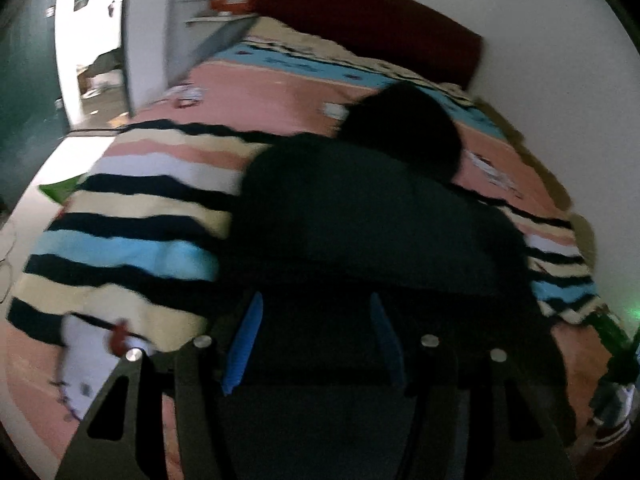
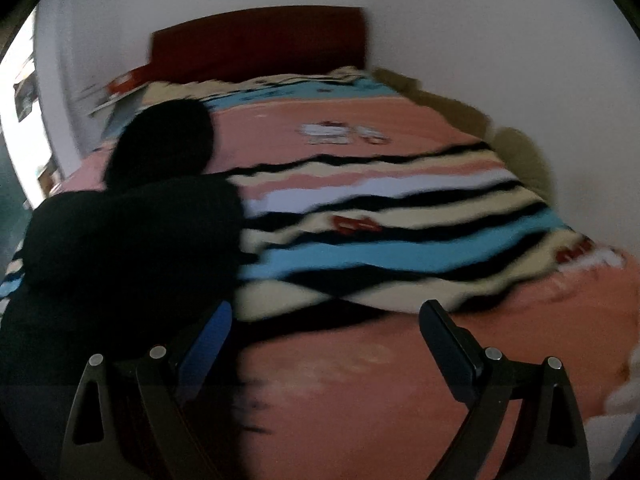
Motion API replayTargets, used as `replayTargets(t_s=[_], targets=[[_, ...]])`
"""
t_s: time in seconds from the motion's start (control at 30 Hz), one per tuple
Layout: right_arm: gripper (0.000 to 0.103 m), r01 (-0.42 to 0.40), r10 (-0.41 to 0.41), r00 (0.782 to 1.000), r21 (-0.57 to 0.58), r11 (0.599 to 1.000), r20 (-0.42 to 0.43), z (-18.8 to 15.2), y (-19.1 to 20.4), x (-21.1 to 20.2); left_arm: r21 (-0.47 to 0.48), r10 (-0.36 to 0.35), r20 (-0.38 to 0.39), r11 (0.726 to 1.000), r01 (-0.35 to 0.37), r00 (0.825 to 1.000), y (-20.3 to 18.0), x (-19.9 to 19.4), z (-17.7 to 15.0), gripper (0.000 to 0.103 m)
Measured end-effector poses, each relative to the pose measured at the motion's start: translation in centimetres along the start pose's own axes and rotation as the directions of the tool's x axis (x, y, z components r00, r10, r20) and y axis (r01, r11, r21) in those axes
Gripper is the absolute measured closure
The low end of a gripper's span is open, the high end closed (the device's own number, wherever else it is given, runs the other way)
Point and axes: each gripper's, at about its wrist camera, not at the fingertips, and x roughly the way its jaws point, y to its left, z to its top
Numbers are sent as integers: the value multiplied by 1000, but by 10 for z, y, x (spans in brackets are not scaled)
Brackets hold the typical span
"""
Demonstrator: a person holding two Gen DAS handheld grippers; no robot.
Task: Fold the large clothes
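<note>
left gripper point(image 1: 316, 340): parted, above dark garment point(image 1: 360, 216), grip unclear | right gripper point(image 2: 326, 344): wide apart, empty | bed point(image 2: 360, 380)

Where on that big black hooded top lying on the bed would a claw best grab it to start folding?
Probably at an outer side edge of the black hooded top, coming in from the near end of the bed. It lies flat with its hood toward the headboard, so a low side edge seems easiest to pinch. Blur hides finer detail.
</note>
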Motion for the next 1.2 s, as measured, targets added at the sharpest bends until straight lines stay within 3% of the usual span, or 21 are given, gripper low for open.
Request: replayTargets(t_s=[0.23,0.37,0.53,0.67,0.8,0.93,1.2], targets=[[9,-177,179,984,-140,974,-3,52,121,17,-32,34,57,999,-32,998,47,12,38,49],[9,-259,261,965,-201,945,-20,78,181,37,0,14,73,1000,-14,997,30,42,68,49],[9,-272,272,962,-266,925,-39,93,223,70,97,8,69,995,-15,998,-9,95,101,49],[9,-269,258,963,-287,919,-76,90,234,101,123,-4,40,992,-1,999,-30,141,108,49],[9,-248,222,968,-327,912,-117,74,231,131,128,-29,8,991,28,1000,-37,168,88,49],[9,-256,224,966,-361,897,-127,57,216,140,106,-76,-10,991,76,997,-39,169,60,48],[5,-243,196,966,-329,912,-168,42,179,138,200,5,-44,980,4,999,-59,153,34,48]])
